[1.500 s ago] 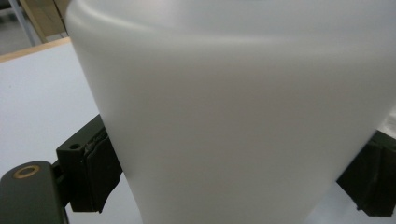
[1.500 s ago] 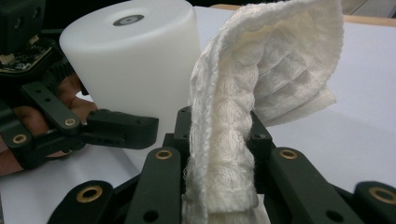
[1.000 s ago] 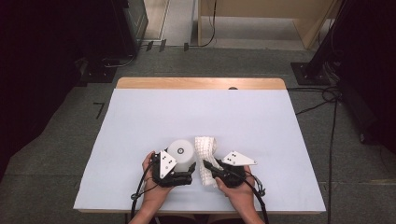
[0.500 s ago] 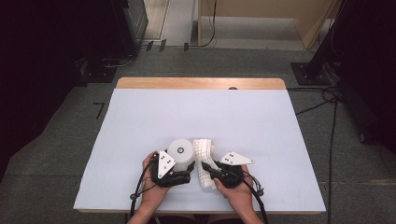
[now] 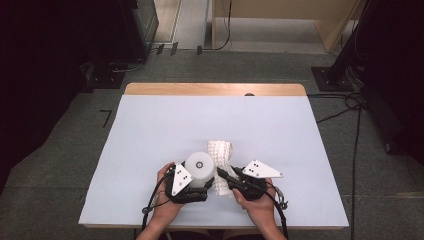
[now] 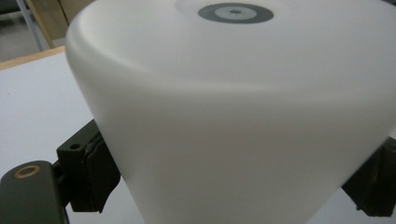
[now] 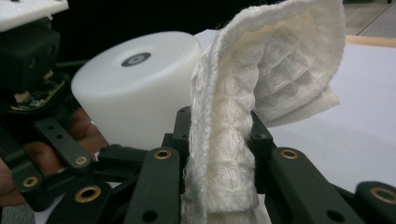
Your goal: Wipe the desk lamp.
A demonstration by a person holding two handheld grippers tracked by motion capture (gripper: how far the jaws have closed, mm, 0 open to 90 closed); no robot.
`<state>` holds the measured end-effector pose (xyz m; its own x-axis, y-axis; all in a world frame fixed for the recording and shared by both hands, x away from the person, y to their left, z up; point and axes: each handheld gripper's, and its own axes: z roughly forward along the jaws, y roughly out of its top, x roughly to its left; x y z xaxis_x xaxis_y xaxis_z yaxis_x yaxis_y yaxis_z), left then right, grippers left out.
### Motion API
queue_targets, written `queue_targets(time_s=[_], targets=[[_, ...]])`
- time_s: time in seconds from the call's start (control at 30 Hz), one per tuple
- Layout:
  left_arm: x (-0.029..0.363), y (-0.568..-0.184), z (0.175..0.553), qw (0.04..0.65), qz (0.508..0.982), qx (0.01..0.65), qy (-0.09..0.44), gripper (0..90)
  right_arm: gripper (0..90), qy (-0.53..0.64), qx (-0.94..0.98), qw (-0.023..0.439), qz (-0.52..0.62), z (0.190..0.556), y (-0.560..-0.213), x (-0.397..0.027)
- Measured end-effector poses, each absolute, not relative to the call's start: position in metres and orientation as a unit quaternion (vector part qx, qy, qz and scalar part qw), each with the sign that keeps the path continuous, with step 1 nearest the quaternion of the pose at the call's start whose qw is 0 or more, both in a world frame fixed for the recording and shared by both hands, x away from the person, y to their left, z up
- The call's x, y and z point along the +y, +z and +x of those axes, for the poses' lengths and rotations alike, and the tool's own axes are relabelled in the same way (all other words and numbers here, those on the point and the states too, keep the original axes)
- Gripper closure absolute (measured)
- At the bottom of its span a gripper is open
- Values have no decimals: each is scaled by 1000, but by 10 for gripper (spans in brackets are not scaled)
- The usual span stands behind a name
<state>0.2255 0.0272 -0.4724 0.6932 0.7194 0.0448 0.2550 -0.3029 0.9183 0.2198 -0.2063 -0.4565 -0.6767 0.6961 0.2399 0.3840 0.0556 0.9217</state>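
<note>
The left gripper (image 5: pixel 196 186) stood at the near edge of the table (image 5: pixel 150 130), held in the person's left hand (image 5: pixel 167 207). Its jaws were clamped on a white cup (image 5: pixel 200 167), one pad pressed against each side of the wall in the left gripper view. The cup (image 6: pixel 233 116) was turned bottom up, with a grey ring mark at the centre of its base.

Just right of the cup lay a white waffle-weave cloth (image 5: pixel 221 165), touching the cup's side and reaching a short way toward the far edge of the table. The right gripper (image 5: pixel 231 181), in the person's right hand (image 5: pixel 260 207), had its jaws closed tight on the near end of the cloth (image 7: pixel 243 135). In the right gripper view the folded fabric stood bunched upright between the pads, its free end drooping onto the table.
</note>
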Motion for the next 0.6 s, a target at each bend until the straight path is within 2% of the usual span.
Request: queue_targets(time_s=[0.37, 0.6], targets=[[40, -462, 228, 526, 754, 324, 225, 85, 730, 533, 740, 109, 394, 227, -481, -197], [34, -469, 229, 511, 767, 317, 224, 85, 730, 550, 728, 118, 392, 222, -468, -199]])
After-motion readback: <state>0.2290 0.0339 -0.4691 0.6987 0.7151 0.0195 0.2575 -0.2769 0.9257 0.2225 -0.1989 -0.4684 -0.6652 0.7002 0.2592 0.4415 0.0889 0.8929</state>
